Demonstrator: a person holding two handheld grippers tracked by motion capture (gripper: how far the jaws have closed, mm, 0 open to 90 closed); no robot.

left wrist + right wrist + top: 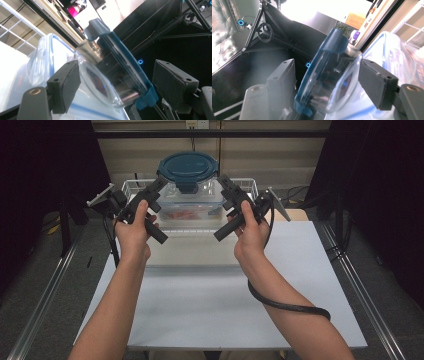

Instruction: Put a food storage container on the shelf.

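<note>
My left gripper (159, 184) and right gripper (221, 181) flank a round container (188, 184), jaws spread wide on either side of it. In both gripper views the black pads stand clear of its rim and wall, so neither has a grip. The container is clear, glass-like and curved, capped with a dark teal lid (188, 166) that carries snap tabs at its edge. What it holds I cannot make out. It sits on top of a larger rectangular tub (190, 210) of clear plastic with a pale blue-edged lid (53, 47); something reddish shows through the tub's wall in the high view. A dark oval mark shows through the round container's wall in the left gripper view, too blurred to read. The stack stands in a white wire basket (131, 185) at the far edge of the white table (200, 305).
</note>
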